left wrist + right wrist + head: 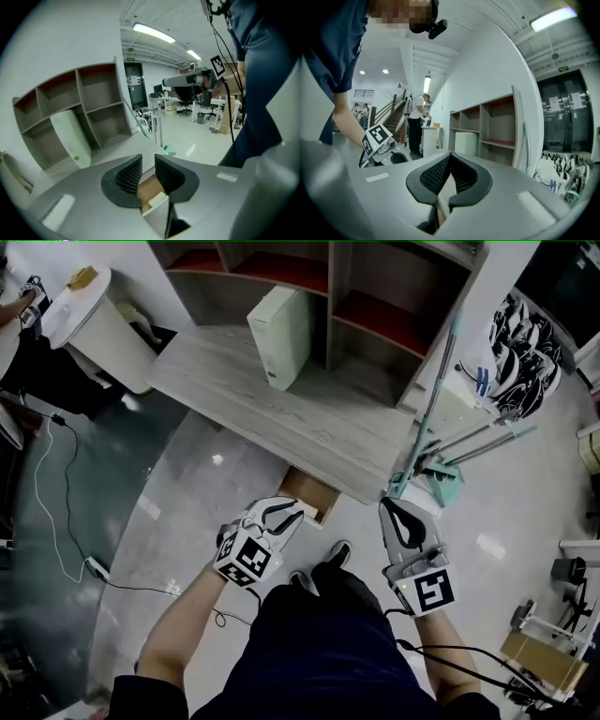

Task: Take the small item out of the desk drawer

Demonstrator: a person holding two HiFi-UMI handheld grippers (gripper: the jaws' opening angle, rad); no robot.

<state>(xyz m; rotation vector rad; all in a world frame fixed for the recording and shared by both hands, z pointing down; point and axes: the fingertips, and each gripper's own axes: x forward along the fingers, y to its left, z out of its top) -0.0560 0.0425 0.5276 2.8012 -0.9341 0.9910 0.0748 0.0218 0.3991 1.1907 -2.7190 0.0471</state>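
An open drawer [309,491] with a brown wooden inside sticks out under the front edge of the grey desk [281,409]. I cannot make out any small item in it. My left gripper [291,512] hovers just in front of the drawer, and its jaws stand a little apart with nothing between them. In the left gripper view the drawer [149,190] shows through the gap of that gripper [148,159]. My right gripper [388,506] hangs to the right of the drawer, below the desk corner. Its tips meet in the right gripper view [450,157], and it holds nothing.
A white box [281,334] leans on the desk in front of a shelf unit [375,296]. A white bin [89,320] stands at the far left. A green dustpan and poles [441,474] lean by the desk's right end. Cables [66,521] trail across the floor.
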